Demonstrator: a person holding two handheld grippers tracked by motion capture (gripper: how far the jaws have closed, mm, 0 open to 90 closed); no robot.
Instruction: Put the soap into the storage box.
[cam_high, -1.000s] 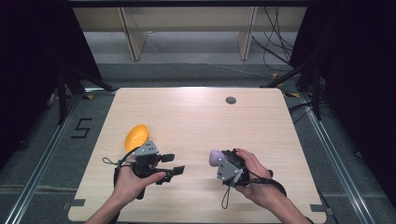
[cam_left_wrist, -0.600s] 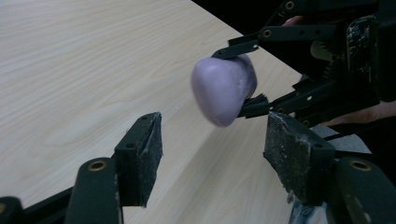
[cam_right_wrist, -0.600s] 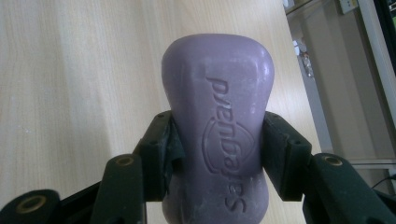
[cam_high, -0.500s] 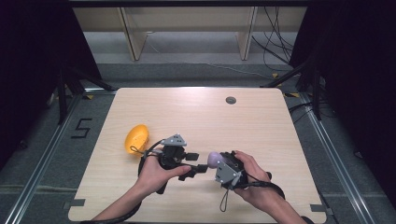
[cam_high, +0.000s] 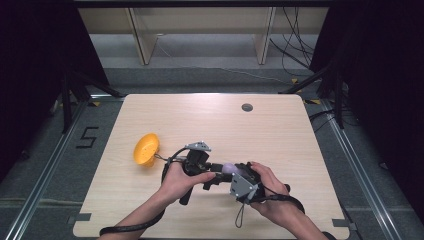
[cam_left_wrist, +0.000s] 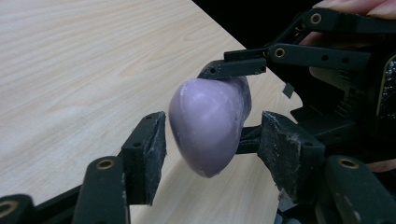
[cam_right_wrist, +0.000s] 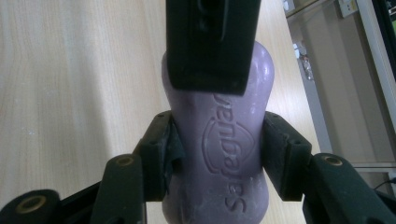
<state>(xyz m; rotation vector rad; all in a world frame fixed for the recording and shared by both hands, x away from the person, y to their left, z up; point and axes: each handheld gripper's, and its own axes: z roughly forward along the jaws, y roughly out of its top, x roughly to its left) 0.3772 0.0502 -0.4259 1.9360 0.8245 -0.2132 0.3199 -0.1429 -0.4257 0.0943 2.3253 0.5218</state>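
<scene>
Wood-grain surface (cam_high: 280, 135) carries everything here, and at its left part lies an orange dish (cam_high: 145, 149), tipped on its edge with its hollow facing the person, well apart from both hands. Just right of the dish, the left claw (cam_high: 221, 176) comes in level, held in the left hand (cam_high: 181, 176), its grey three-cornered plate on top and its jaws pointing right toward the other hand. In the left gripper view its two black pads (cam_left_wrist: 150, 148) stand either side of the free end of a purple soap bar (cam_left_wrist: 208, 126), with a narrow gap on each side, so they do not yet press on it; those jaws have just been closing, with the soap between them. The soap is up off the wood, casting a shadow beneath, and sits between the two claws near the front middle of the surface. Right of it, the right claw (cam_high: 233, 172), in the right hand (cam_high: 272, 192), is clamped on the soap: in the right gripper view both its pads (cam_right_wrist: 161, 154) press on the bar's waist, the embossed lettering faces the camera, and one jaw of the left claw overlaps the far end. Farther back and to the right, a small dark round inset (cam_high: 247, 107) sits in the wood.
</scene>
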